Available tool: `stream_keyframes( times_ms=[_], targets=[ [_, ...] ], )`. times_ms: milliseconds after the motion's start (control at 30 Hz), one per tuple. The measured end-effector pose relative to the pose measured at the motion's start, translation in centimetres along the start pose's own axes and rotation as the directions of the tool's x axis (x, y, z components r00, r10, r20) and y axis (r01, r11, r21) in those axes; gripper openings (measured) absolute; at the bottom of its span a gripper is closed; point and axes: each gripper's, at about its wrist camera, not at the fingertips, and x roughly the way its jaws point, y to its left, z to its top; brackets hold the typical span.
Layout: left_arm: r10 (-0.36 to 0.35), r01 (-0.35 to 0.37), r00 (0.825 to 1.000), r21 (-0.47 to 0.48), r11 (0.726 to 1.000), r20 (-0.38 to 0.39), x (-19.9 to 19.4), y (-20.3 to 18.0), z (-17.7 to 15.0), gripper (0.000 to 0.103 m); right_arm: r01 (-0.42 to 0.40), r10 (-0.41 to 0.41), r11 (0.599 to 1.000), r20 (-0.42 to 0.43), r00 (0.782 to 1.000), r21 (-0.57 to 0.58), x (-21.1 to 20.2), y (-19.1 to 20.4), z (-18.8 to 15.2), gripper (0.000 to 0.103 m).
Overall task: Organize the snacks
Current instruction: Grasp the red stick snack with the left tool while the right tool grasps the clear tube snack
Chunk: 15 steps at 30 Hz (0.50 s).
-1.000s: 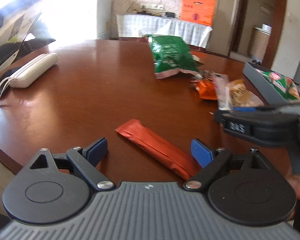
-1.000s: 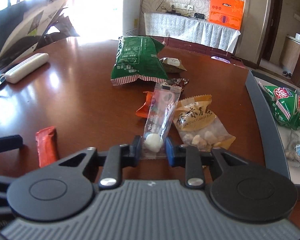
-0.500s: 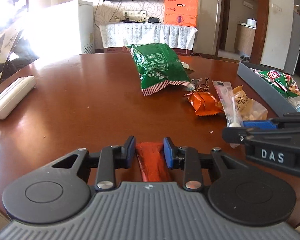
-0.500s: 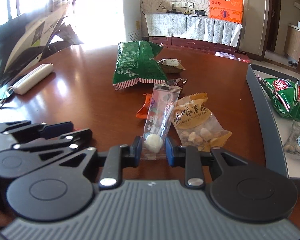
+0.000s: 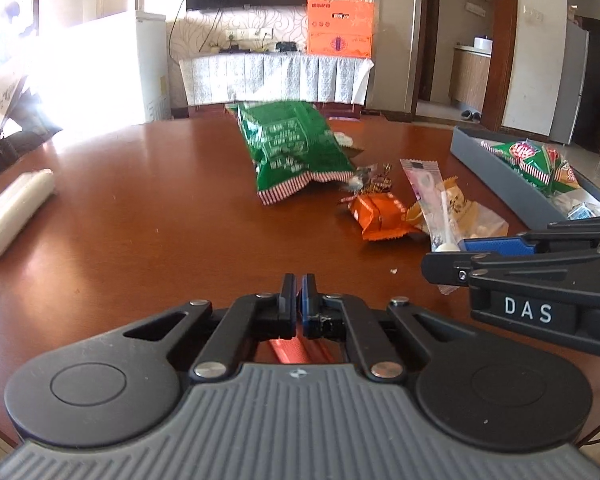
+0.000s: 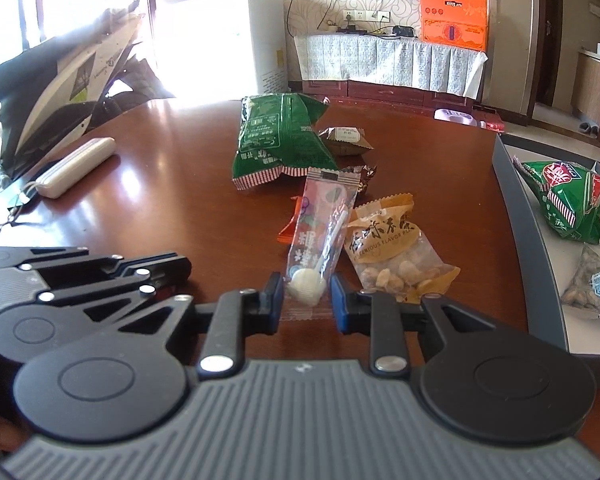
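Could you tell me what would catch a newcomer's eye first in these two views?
Probably the big green snack bag lying in the middle of the brown table, with smaller snack packets scattered in front of it. Next, the right gripper closed on a clear lollipop packet, and the left gripper pinching a red packet. At the right edge, a grey tray already holds snacks.
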Motion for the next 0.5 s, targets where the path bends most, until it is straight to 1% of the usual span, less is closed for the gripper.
stream_keyframes(
  times_ms=[167,233,267,333,367,400,433,467,500],
  targets=[
    [0.016,-0.017,1.000,0.019,1.000,0.027,-0.8,0.0,0.4,0.003,-0.014,0.014,1.000,0.023,1.000,0.007,-0.8,-0.1,0.1,0.029],
    [0.024,-0.024,1.000,0.030,0.999,0.020,-0.9,-0.1,0.4,0.003,-0.018,0.018,1.000,0.029,0.999,0.011,-1.0,-0.2,0.2,0.029],
    [0.030,-0.030,1.000,0.047,0.998,0.004,-0.8,-0.3,0.3,0.003,-0.018,0.018,1.000,0.029,0.999,0.012,-1.0,-0.3,0.2,0.029],
    [0.116,-0.114,0.993,0.076,0.991,-0.011,-0.4,-0.7,-0.5,0.004,-0.017,0.017,1.000,0.023,1.000,0.019,-0.9,-0.4,0.2,0.029],
    [0.148,-0.146,0.989,0.080,0.986,-0.018,-0.2,-0.8,-0.9,0.007,-0.017,0.017,1.000,0.021,1.000,0.023,-0.8,-0.5,0.2,0.029],
    [0.163,-0.160,0.986,0.076,0.984,-0.034,0.0,-0.8,-1.2,0.017,-0.018,0.018,0.999,0.020,1.000,0.026,-0.8,-0.5,0.2,0.029],
    [0.179,-0.177,0.983,0.068,0.982,-0.024,-0.2,-0.8,-1.3,0.044,-0.019,0.018,0.999,0.020,1.000,0.029,-0.9,-0.6,0.2,0.029],
    [0.194,-0.192,0.981,0.064,0.979,-0.026,-0.5,-1.0,-1.4,0.065,-0.020,0.019,0.999,0.020,1.000,0.029,-1.0,-0.6,0.2,0.029],
    [0.207,-0.205,0.978,0.058,0.977,-0.029,-0.8,-1.1,-1.6,0.095,-0.020,0.020,0.999,0.020,1.000,0.028,-1.0,-0.7,0.2,0.029]
  ],
)
